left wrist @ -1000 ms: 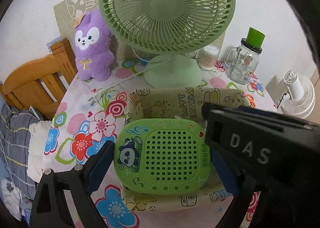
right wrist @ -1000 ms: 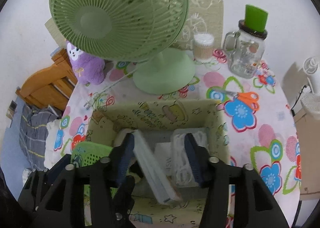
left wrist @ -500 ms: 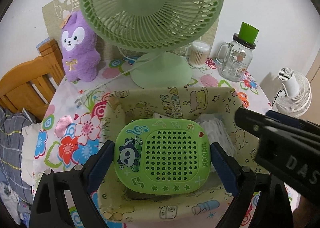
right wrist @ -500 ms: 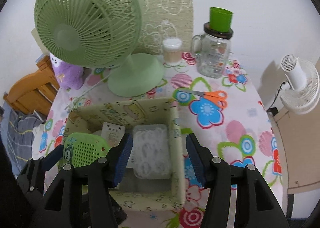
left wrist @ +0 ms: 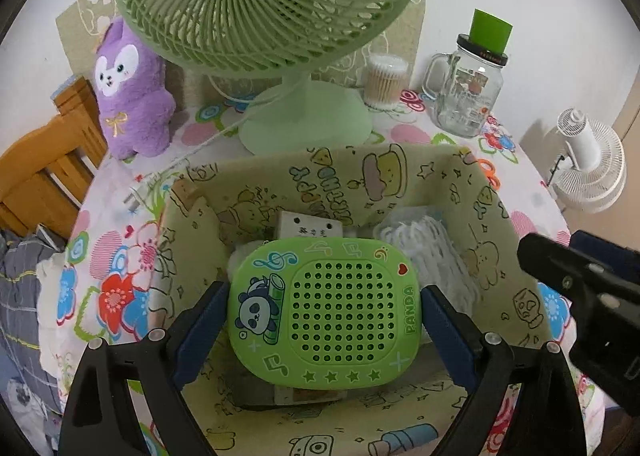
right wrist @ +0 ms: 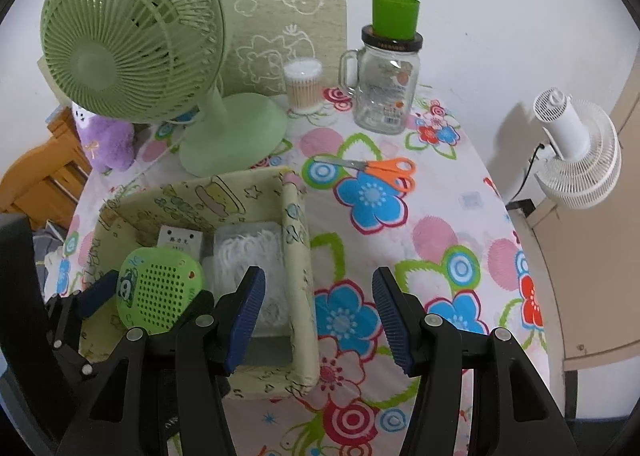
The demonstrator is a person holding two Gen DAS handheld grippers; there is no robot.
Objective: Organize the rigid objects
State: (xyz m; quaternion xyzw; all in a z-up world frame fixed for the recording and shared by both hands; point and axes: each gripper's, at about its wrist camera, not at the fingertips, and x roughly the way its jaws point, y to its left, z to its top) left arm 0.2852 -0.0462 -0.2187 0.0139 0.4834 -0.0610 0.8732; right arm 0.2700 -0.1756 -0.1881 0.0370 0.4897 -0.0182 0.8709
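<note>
My left gripper [left wrist: 322, 312] is shut on a green panda case [left wrist: 324, 314] with a perforated face and holds it over the open cartoon-print fabric box [left wrist: 400, 172]. Inside the box lie a small white box [left wrist: 310, 226] and a white lacy bundle [left wrist: 424, 248]. In the right wrist view the panda case [right wrist: 160, 290] and the fabric box [right wrist: 296, 256] sit at the lower left. My right gripper [right wrist: 318, 316] is open and empty, above the tablecloth just right of the box wall. Orange scissors [right wrist: 380, 170] lie on the table beyond it.
A green desk fan [right wrist: 160, 56] stands behind the box. A purple plush toy [left wrist: 128, 92], a cotton-swab tub [right wrist: 303, 86] and a glass jar with a green cup on top [right wrist: 388, 80] line the back. A white fan [right wrist: 576, 152] stands off the right edge; a wooden chair [left wrist: 44, 172] stands left.
My right gripper let go of a flat object in the box, pulled out and moved right, now open over the tablecloth. My left gripper carried the panda case further over the box.
</note>
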